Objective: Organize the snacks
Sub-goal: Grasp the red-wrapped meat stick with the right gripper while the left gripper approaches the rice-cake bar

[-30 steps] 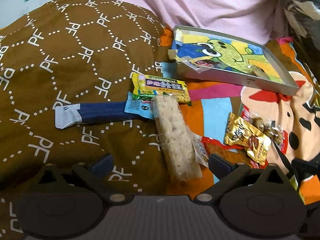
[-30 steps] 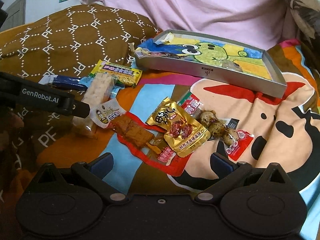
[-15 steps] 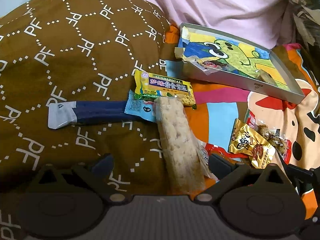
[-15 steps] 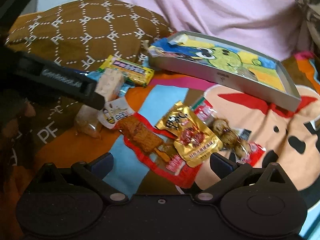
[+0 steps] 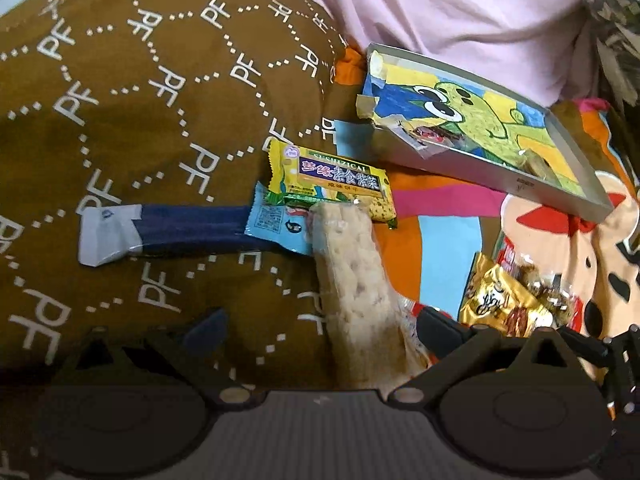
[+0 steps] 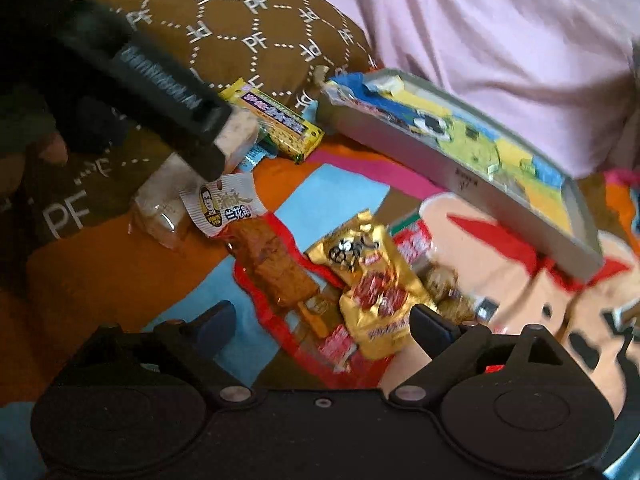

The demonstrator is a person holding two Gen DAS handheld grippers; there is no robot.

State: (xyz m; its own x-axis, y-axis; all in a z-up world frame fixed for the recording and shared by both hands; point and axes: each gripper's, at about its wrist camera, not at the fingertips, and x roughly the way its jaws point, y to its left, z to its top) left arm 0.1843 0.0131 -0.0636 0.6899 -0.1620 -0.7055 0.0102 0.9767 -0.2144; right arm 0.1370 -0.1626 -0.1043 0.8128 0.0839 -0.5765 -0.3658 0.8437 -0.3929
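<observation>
A long pale rice bar [image 5: 352, 280] in clear wrap lies between the fingers of my left gripper [image 5: 320, 324], which is open and not pressing it. Beyond it lie a yellow packet [image 5: 332, 176] and a blue stick packet [image 5: 188, 228]. My right gripper [image 6: 324, 322] hovers over a red packet with a brown snack [image 6: 272, 268] and a gold packet [image 6: 368, 276]; its jaws are closing, pads apart from both packets. The grey tray [image 6: 460, 176] with a cartoon lining sits behind. The left gripper's black body [image 6: 160, 80] crosses the right wrist view above the rice bar [image 6: 240, 136].
A brown patterned pillow [image 5: 140, 100] fills the left side. Pink fabric [image 5: 460, 12] rises behind the tray [image 5: 560, 196]. Everything lies on a soft colourful blanket [image 5: 440, 240]. A fingertip of the person [image 6: 52, 148] shows under the left gripper.
The left gripper has come closer along the rice bar, which now reaches between its fingers. The right gripper has rolled and dropped nearer the red and gold packets, its fingers slightly narrower.
</observation>
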